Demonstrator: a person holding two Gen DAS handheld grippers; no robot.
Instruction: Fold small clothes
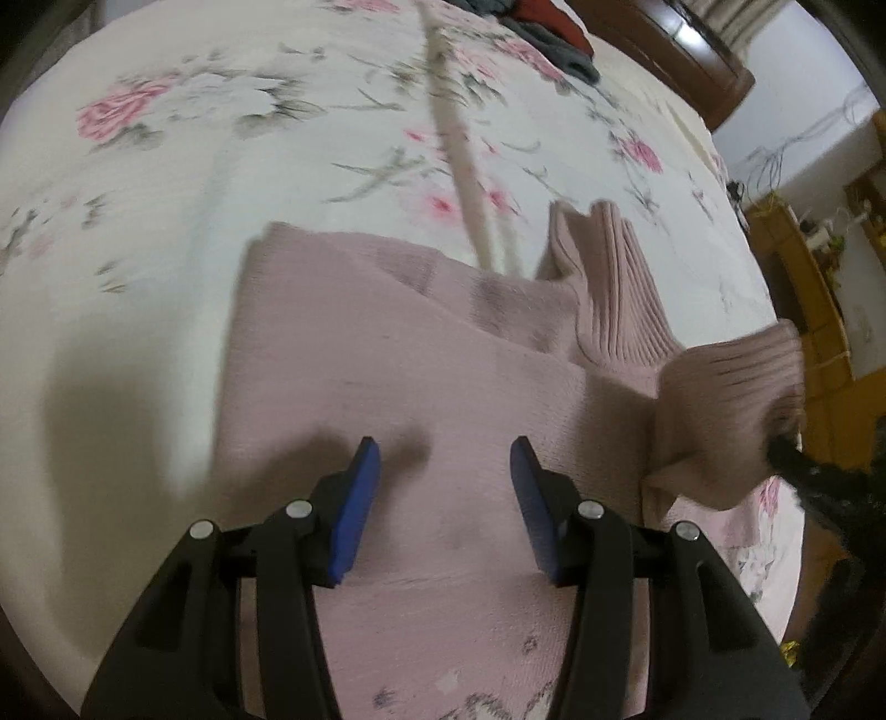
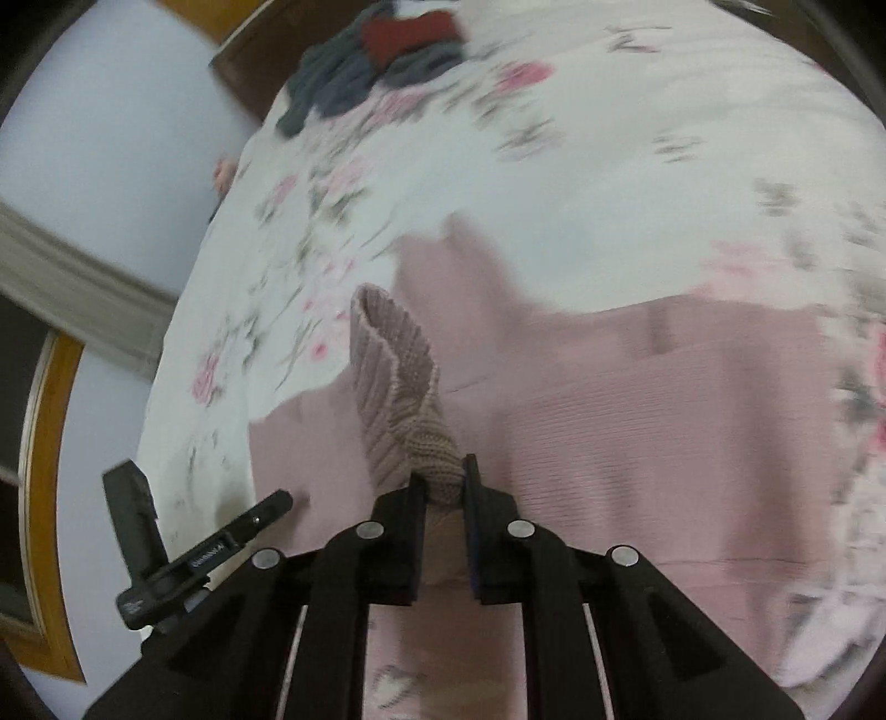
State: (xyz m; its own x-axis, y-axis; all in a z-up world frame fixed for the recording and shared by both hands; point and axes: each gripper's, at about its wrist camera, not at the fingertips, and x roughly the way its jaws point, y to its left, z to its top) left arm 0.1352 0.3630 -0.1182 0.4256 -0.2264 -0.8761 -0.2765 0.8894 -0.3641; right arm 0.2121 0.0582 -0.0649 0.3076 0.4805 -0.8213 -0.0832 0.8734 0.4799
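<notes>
Sweater (image 1: 398, 354): pink knit, lying partly folded on the floral bed (image 1: 166, 166).
Right tool (image 2: 443, 476): you are clamping the ribbed cuff (image 2: 404, 387).
Left tool (image 1: 443, 471): hovering, jaws apart.
Handling: soft, stretchy; you are best gripping ribbing.

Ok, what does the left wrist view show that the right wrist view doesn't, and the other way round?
Left wrist only: the left gripper, open above the flat body of the pink sweater, and yellow wooden furniture at the right edge.

Right wrist only: the right gripper shut on the ribbed cuff, lifted off the bed, and a black clip-like object at lower left.

Both: the sweater on the floral bedspread, and the grey and red clothes pile at the far end.
</notes>
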